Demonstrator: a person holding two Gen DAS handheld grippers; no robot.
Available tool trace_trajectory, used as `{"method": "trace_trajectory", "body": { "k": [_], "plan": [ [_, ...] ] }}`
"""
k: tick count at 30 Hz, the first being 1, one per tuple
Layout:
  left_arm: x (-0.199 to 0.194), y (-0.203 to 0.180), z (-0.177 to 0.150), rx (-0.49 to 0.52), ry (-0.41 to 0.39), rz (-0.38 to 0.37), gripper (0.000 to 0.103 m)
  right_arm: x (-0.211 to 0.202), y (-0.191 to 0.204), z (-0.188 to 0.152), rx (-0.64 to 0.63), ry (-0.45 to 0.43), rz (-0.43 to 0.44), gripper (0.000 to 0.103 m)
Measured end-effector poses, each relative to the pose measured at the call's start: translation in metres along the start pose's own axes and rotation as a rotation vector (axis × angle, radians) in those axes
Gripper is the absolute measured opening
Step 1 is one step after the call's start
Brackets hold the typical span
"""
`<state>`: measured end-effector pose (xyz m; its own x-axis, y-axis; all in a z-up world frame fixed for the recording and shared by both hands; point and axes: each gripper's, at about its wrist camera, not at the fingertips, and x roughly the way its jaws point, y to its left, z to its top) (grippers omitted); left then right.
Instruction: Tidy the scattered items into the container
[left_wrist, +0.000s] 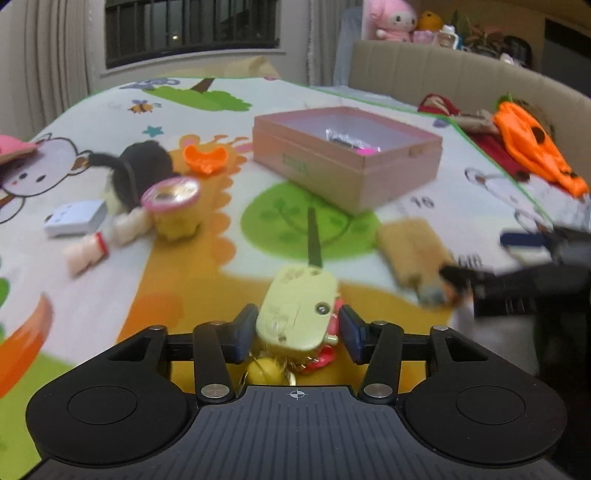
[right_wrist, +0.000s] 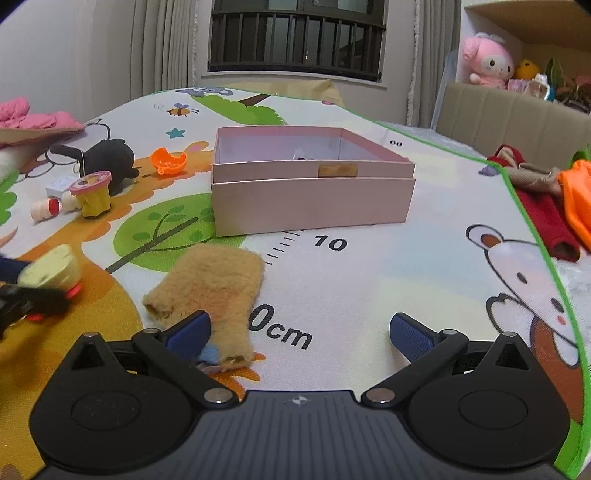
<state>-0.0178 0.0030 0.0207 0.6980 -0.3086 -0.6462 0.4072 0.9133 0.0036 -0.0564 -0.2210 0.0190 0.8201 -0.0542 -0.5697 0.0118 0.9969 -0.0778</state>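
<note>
My left gripper (left_wrist: 298, 328) is shut on a pale yellow toy (left_wrist: 299, 310) with a thin antenna and red and yellow charms hanging below it. The same toy (right_wrist: 50, 271) shows blurred at the left edge of the right wrist view. The pink box (left_wrist: 325, 173) (right_wrist: 310, 206) stands open ahead on the play mat, with a small clear packet (left_wrist: 347, 142) inside. My right gripper (right_wrist: 300, 334) is open and low over the mat, its left finger beside a tan fuzzy sleeve (right_wrist: 218, 284) (left_wrist: 413, 254).
Left of the box lie a black plush toy (right_wrist: 110, 158), an orange half shell (right_wrist: 170, 160), a yellow cup with a pink lid (right_wrist: 94, 195) and a white block (left_wrist: 75, 218). Orange and red clothes (right_wrist: 554, 218) lie past the mat's green edge on the right.
</note>
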Motion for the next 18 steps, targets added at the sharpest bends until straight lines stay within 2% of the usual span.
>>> {"method": "trace_trajectory", "body": {
  "k": [3,7,10,13,18],
  "plan": [
    [-0.01,0.009,-0.01,0.03,-0.005,0.066,0.09,-0.001,0.004,0.0,-0.023,-0.007,-0.02,0.103],
    [-0.017,0.027,-0.017,0.025,-0.007,0.198,0.095,-0.003,0.008,-0.001,-0.052,-0.017,-0.045,0.103],
    [-0.019,0.044,-0.017,-0.041,-0.01,0.287,0.095,-0.005,0.011,0.0,-0.069,-0.023,-0.057,0.103],
    [-0.025,0.058,-0.018,-0.13,-0.016,0.245,0.097,-0.011,0.01,0.003,-0.059,-0.026,-0.039,0.103],
    [-0.032,0.054,-0.025,-0.176,-0.026,0.158,0.098,-0.023,0.017,0.015,-0.041,-0.04,0.095,0.103]
  ]
}}
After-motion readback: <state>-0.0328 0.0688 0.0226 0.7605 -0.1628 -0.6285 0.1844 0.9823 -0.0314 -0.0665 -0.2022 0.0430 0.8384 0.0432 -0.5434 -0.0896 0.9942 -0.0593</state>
